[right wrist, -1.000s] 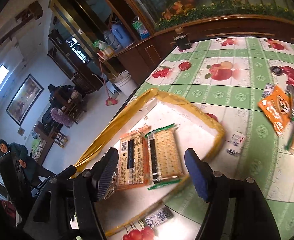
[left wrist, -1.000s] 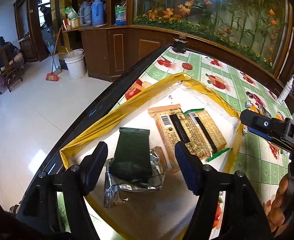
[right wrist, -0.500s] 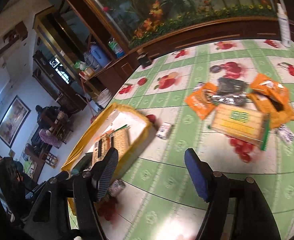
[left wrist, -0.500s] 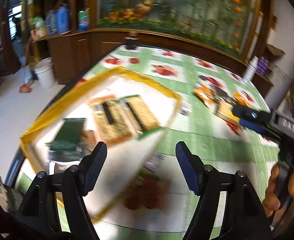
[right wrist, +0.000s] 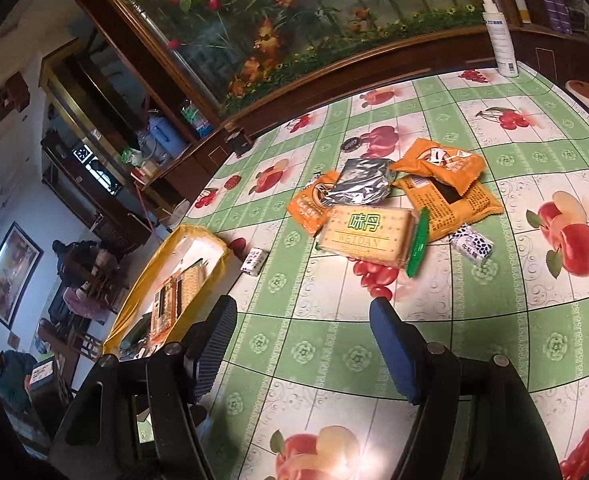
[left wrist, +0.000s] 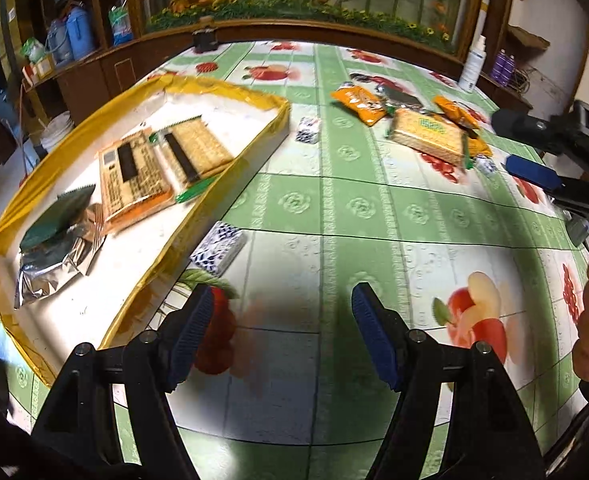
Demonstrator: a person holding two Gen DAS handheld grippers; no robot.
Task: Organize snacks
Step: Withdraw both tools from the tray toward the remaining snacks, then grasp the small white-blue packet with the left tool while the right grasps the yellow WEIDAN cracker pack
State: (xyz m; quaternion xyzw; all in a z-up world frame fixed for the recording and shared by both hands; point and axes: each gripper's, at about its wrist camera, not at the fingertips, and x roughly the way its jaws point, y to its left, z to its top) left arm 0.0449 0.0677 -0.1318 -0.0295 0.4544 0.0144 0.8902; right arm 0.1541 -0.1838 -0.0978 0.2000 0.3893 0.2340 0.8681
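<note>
You are holding the left gripper (left wrist: 282,308) spread apart with nothing between its pads, over the fruit-print tablecloth (left wrist: 334,208) just beside the yellow-rimmed tray (left wrist: 230,88). Your right gripper (right wrist: 302,324) is likewise hanging released and carrying nothing, facing the Weidan cracker pack (right wrist: 364,236) that is lying among orange snack packets (right wrist: 438,166), well apart from the tray.

Fruit-print tablecloth (right wrist: 334,344): yellow tray (left wrist: 230,168), snack packets (right wrist: 368,232).

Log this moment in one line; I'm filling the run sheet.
left gripper open, empty | right gripper open, empty | yellow-rimmed white tray holds cracker packs
</note>
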